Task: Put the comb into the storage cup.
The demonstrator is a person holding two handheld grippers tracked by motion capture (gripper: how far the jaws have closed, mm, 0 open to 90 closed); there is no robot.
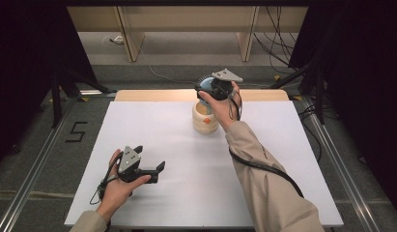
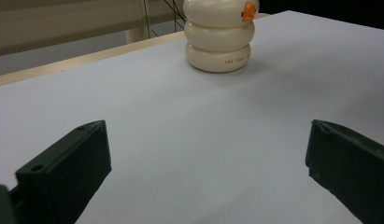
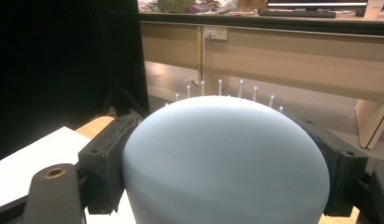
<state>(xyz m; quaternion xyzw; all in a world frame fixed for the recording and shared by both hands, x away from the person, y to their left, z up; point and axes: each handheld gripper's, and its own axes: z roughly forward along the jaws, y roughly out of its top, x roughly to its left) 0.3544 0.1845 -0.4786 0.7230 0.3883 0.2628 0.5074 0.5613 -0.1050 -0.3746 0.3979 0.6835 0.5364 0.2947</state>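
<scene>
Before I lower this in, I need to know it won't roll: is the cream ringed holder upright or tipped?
Upright. The cream ringed holder stands on its flat base on the white table, rings stacked level.

White-topped desk [image 1: 152,140] on grey floor [image 1: 36,145], taped "5" [image 1: 76,131] at left. Black curtains [image 1: 22,58] both sides. Wooden bench [image 1: 186,21] behind, loose cables [image 1: 278,43] underneath.
</scene>
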